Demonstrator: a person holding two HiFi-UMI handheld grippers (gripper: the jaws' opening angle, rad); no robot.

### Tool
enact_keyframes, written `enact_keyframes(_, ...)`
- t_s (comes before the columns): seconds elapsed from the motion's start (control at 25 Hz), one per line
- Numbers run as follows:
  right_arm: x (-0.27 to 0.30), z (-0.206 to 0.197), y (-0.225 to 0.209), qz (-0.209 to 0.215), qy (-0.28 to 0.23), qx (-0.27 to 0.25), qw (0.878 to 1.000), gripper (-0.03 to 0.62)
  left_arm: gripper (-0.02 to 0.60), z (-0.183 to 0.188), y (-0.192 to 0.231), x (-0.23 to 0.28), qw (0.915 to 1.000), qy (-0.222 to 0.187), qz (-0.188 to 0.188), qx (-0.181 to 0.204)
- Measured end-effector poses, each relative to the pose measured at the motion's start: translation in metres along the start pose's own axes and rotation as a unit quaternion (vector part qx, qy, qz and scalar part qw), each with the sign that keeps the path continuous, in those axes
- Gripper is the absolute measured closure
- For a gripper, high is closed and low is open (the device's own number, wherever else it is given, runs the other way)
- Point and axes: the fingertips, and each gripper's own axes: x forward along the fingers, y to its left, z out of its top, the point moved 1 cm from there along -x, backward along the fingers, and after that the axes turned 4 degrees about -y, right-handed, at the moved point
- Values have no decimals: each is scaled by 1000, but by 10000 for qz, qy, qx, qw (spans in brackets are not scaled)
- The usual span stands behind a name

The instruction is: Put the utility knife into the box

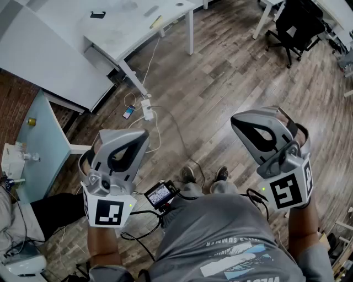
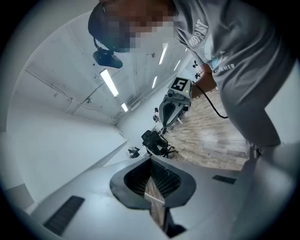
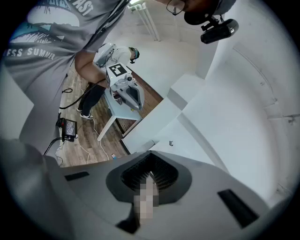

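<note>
No utility knife and no box can be made out in any view. In the head view I hold both grippers up in front of my chest, high above a wooden floor (image 1: 220, 82). My left gripper (image 1: 134, 139) is shut with nothing between its jaws; the left gripper view shows its pads (image 2: 161, 180) meeting against the ceiling and the room. My right gripper (image 1: 249, 124) is also shut and empty, and its pads (image 3: 159, 177) close on each other before a white wall. Each gripper view catches the other gripper: the right gripper (image 2: 172, 107) and the left gripper (image 3: 127, 90).
A white table (image 1: 138, 33) stands at the upper left with a small yellow object (image 1: 156, 22) and a black one (image 1: 97, 15) on it. A pale blue table (image 1: 41, 137) is at the left. A power strip (image 1: 147, 109), cables and a phone (image 1: 128, 112) lie on the floor. A black office chair (image 1: 298, 25) stands at the upper right.
</note>
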Motion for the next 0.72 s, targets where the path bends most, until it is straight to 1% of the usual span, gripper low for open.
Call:
enact_keyframes(0.16,6,2,0,40,14,58,10000,585,574,-4,4,-3,10000,-3,13,-8)
enact_keyframes(0.48,11,-2,9,109,100,279,9995,583,574,-9,0,-5,10000,-47,-7,-59)
enact_keyframes(0.72,23,1,9,191,7,517,9985,583,574,-19,6,-4,9999,-110,-26,-115)
